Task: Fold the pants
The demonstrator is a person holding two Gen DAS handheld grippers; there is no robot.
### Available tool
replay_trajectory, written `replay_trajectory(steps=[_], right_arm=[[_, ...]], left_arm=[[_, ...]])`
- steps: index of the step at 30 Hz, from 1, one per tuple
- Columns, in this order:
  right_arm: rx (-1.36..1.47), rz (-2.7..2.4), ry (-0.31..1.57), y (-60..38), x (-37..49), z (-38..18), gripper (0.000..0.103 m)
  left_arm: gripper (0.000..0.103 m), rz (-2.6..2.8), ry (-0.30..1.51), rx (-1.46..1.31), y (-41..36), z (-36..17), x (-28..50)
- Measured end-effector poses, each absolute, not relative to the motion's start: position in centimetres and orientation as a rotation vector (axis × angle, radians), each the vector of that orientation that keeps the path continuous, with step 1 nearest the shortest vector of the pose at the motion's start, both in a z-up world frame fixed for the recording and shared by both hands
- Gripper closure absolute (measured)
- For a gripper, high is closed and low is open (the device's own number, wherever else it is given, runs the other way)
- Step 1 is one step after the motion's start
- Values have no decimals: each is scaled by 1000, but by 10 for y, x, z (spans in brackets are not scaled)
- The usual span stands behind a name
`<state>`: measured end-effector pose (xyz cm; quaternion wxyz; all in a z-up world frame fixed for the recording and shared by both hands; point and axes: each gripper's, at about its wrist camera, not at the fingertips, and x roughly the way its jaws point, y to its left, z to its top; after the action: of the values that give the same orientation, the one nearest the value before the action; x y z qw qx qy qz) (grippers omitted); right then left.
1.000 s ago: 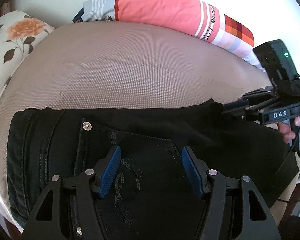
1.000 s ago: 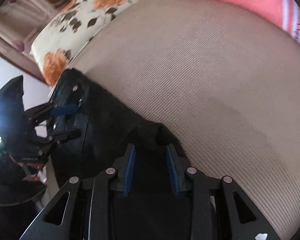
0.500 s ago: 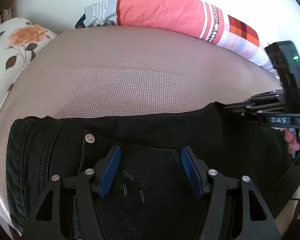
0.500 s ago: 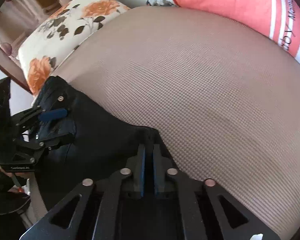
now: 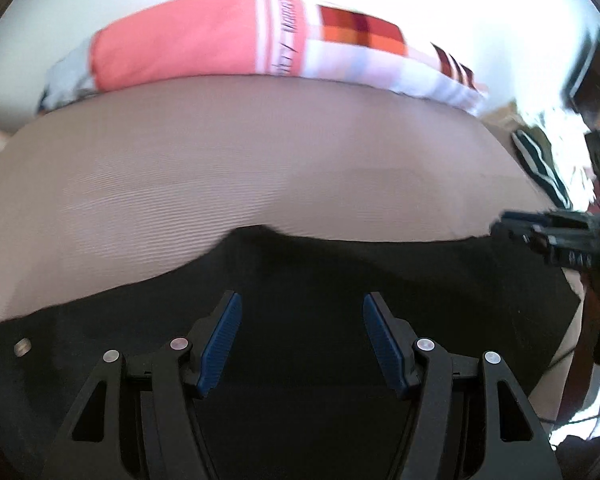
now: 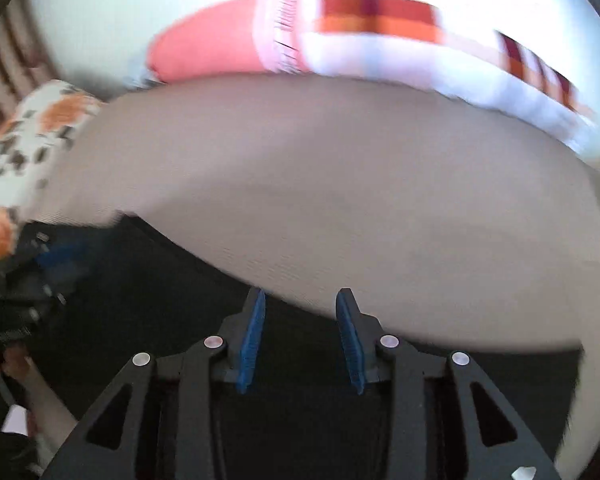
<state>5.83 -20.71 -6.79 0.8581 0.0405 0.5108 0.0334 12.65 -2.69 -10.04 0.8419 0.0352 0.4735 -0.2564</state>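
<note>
The right tongs (image 6: 300, 336), clamped shut on the pants' (image 5: 320, 280) edge 0.5 s ago, now stand with their pads apart above the cloth. Both views have swung right and blurred: the floral pillow (image 6: 32, 132) has nearly left the left wrist view, and the striped bolster (image 5: 260, 48) sits more central. The pocket rivet (image 5: 21, 346) has slid to the far left.

Black pants (image 5: 300, 280); taupe woven bedcover (image 5: 240, 160); coral pillow (image 5: 188, 52) with white stripes, red-orange checks; white cushion (image 6: 32, 132), orange flowers; blue gripper pads (image 5: 220, 344).
</note>
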Motion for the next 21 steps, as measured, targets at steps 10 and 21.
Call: replay_trajectory(steps=[10,21], right_arm=[[105,-70,1093,-227,43,-110,68],[187,1,1061,-248,58,-100,66]], left_arm=[[39,-533,1036,64,-50,-121,158],[39,-484,1041,125,-61,-119,162]])
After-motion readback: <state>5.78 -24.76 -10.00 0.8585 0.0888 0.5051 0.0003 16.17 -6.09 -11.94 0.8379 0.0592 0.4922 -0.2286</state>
